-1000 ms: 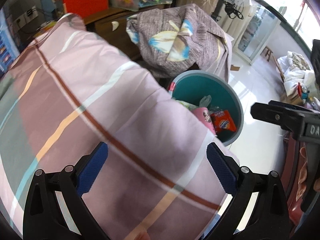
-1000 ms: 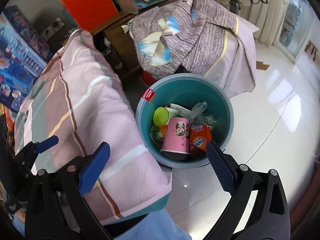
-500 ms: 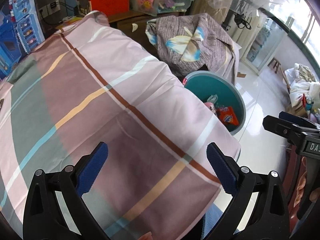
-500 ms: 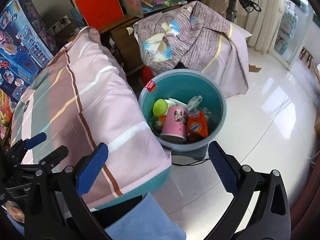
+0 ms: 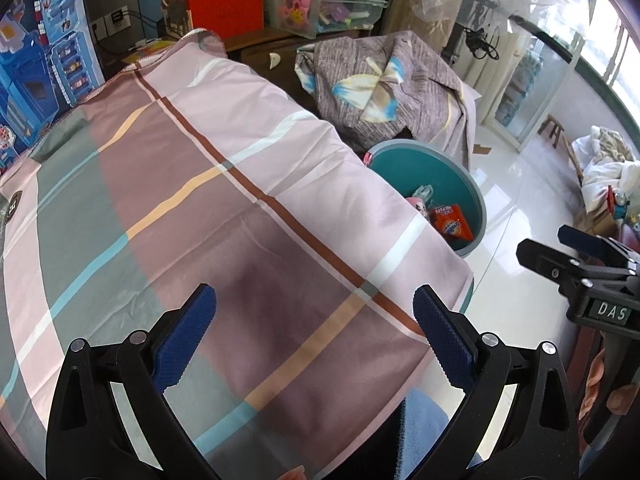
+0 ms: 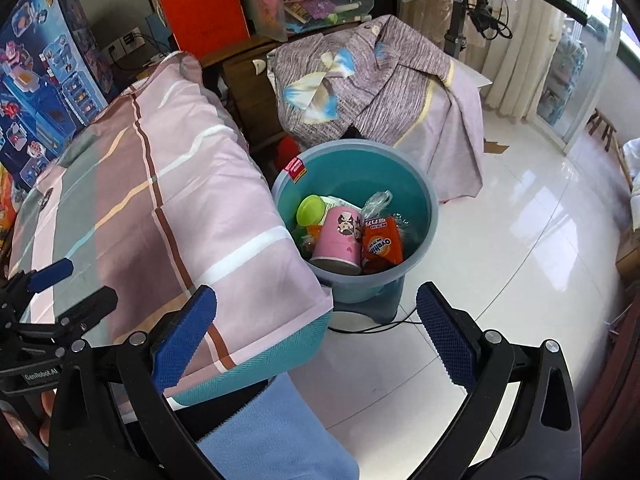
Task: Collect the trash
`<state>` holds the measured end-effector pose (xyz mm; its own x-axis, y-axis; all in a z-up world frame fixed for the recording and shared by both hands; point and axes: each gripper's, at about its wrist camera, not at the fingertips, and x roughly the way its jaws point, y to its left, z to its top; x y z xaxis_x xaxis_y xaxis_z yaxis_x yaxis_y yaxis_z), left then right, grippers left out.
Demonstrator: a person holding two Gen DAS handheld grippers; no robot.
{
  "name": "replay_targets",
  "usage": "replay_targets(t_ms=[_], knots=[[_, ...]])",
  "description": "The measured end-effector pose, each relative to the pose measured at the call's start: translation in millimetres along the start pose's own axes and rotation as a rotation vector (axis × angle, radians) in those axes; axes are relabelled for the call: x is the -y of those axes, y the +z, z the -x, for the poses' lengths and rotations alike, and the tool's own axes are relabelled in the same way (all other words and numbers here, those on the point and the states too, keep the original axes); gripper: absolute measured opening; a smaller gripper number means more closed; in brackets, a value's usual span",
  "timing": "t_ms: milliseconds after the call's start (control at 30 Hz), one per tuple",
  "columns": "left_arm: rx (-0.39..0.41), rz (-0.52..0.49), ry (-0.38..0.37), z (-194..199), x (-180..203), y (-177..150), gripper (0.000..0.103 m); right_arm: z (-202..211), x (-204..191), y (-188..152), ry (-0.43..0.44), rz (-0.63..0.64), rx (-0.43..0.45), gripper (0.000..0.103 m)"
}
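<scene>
A teal trash bin (image 6: 424,216) stands on the white floor beside the cloth-covered table (image 6: 160,200). It holds a pink paper cup (image 6: 338,236), an orange snack packet (image 6: 382,244), a green lid (image 6: 311,210) and clear plastic wrap. The bin also shows in the left wrist view (image 5: 476,208), partly hidden by the table edge. My left gripper (image 5: 314,338) is open and empty above the checked tablecloth (image 5: 200,200). My right gripper (image 6: 316,338) is open and empty, above the table corner and the floor, short of the bin.
A grey patterned cloth (image 6: 372,80) covers furniture behind the bin. Toy boxes (image 6: 44,76) stand at the far left, an orange box (image 6: 200,0) and clear bins at the back. A blue cloth (image 6: 272,432) hangs below the table. A cable runs under the bin.
Both grippers have pulled back and up from the bin. More of the tablecloth and floor shows now. Both stay open and empty.
</scene>
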<state>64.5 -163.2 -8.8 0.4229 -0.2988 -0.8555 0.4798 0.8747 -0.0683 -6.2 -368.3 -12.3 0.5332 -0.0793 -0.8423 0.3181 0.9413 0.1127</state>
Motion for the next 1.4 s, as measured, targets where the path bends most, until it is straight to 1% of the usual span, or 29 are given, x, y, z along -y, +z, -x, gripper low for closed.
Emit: replay_targets(t_ms=[367, 833, 967, 1100, 1400], knots=[[-0.009, 0.000, -0.002, -2.1, 1.4, -1.1, 0.099, 2.7, 2.4, 1.9, -0.003, -0.010, 0.004, 0.096], [-0.024, 0.010, -0.008, -10.1, -1.0, -1.7, 0.099, -6.1, 3.1, 2.0, -0.007, -0.015, -0.014, 0.096], [-0.010, 0.004, -0.035, -9.7, -0.1, -2.2, 0.099, -9.0, 4.6, 2.8, -0.007, -0.019, -0.020, 0.096], [0.020, 0.007, -0.029, -7.5, 0.4, -1.6, 0.099, -11.3, 4.8, 3.1, -0.007, -0.019, -0.023, 0.096], [0.012, 0.012, -0.005, -10.2, 0.2, -1.5, 0.099, -13.3, 4.8, 2.7, -0.006, -0.022, -0.024, 0.096]])
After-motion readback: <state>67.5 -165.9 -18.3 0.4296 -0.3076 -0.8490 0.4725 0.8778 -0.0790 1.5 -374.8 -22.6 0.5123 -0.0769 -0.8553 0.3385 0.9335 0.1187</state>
